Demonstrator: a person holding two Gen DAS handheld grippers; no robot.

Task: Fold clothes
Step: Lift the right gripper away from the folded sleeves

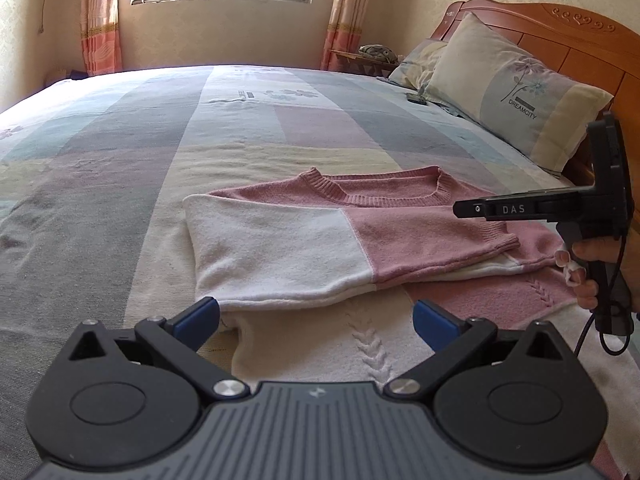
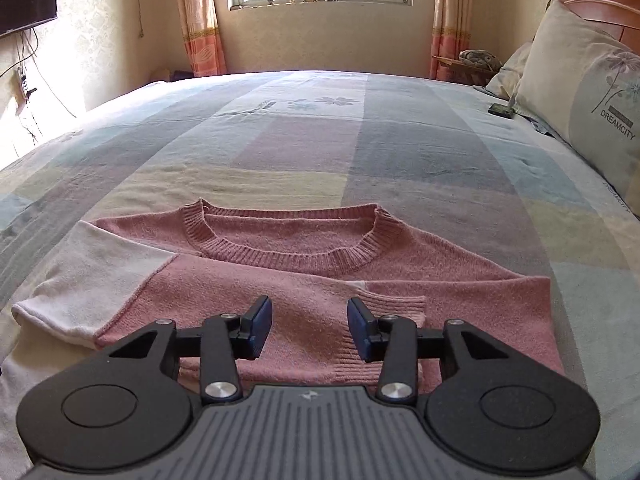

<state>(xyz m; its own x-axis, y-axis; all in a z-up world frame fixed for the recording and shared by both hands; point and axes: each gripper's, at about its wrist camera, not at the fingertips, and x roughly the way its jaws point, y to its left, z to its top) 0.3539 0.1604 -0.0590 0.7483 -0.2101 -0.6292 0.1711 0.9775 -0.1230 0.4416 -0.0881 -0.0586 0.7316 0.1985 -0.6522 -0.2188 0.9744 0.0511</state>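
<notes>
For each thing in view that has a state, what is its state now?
Sweater: flat on the bed, both sleeves folded across the chest.
Left gripper: open, holding nothing.
Right gripper: open above the sweater, nothing between its pads.
Curtains: drawn aside.
Pillow: leaning on the headboard.

**A big bed with things on top**

The bed (image 2: pixel 400 152) has a cover with soft squares of colour. A pink and white sweater (image 2: pixel 304 276) lies flat on it. Two pillows (image 1: pixel 516 92) lean by the wooden headboard. A small dark thing (image 2: pixel 501 110) lies near them.
</notes>
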